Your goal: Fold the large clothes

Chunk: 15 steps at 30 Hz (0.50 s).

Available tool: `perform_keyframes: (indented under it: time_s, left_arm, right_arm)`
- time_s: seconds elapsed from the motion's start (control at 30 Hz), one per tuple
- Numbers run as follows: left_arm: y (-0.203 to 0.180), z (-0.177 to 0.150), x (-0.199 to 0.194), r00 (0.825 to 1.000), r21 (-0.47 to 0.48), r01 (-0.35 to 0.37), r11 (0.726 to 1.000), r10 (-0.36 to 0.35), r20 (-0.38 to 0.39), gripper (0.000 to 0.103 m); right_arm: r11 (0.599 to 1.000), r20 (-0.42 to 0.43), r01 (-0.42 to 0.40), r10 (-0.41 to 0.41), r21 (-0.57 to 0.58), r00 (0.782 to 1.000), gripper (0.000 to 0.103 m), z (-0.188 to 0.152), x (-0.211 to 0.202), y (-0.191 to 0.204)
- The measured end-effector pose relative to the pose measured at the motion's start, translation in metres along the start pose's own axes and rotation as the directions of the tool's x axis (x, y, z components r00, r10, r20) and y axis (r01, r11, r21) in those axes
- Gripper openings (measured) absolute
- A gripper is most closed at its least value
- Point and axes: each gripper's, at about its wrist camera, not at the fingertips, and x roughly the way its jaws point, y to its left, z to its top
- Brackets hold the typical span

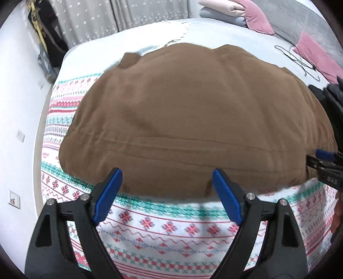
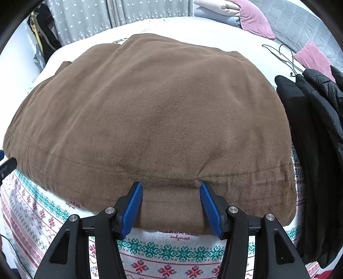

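A large brown garment (image 1: pixel 193 115) lies spread on a bed with a patterned blanket (image 1: pixel 163 227); it also fills the right wrist view (image 2: pixel 150 111). My left gripper (image 1: pixel 167 178) is open, its blue pads either side of the garment's near hem, close above it. My right gripper (image 2: pixel 171 191) is open, its pads straddling a patch of the near hem toward the garment's right corner. The right gripper's tip also shows at the right edge of the left wrist view (image 1: pixel 325 158).
A black puffy jacket (image 2: pixel 317 133) lies right of the brown garment. Pink pillows (image 1: pixel 255 17) and a black cable (image 1: pixel 300 60) sit at the far right. A grey curtain (image 1: pixel 107 17) hangs behind the bed. A white wall (image 1: pixel 15 128) stands left.
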Motion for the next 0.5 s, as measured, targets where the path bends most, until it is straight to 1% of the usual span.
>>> perform_keyframes:
  time_s: [0.1,0.17,0.33,0.4,0.5]
  left_arm:
    - [0.012,0.001,0.013,1.0,-0.033,-0.003,0.999,0.002,-0.024,0.087]
    - [0.02,0.002,0.016,1.0,-0.046,0.009,0.999,-0.01,-0.027,0.087]
    - [0.035,0.003,0.018,0.999,-0.097,0.027,0.995,-0.031,-0.038,0.087]
    - [0.038,0.001,0.016,0.999,-0.099,0.031,0.995,-0.035,-0.036,0.087]
    - [0.041,-0.001,0.018,0.999,-0.096,0.032,0.995,-0.035,-0.034,0.087]
  right_arm:
    - [1.0,0.0,0.021,-0.021,0.023,1.0,0.063,-0.002,-0.004,-0.002]
    - [0.998,0.001,0.042,-0.042,0.044,0.999,0.07,-0.004,-0.01,-0.003]
    - [0.994,0.008,0.085,-0.086,0.075,0.996,0.072,-0.006,-0.018,-0.004]
    - [0.992,0.014,0.095,-0.097,0.085,0.995,0.072,-0.007,-0.021,-0.003]
    - [0.985,0.022,0.136,-0.138,0.104,0.99,0.072,-0.01,-0.027,-0.005]
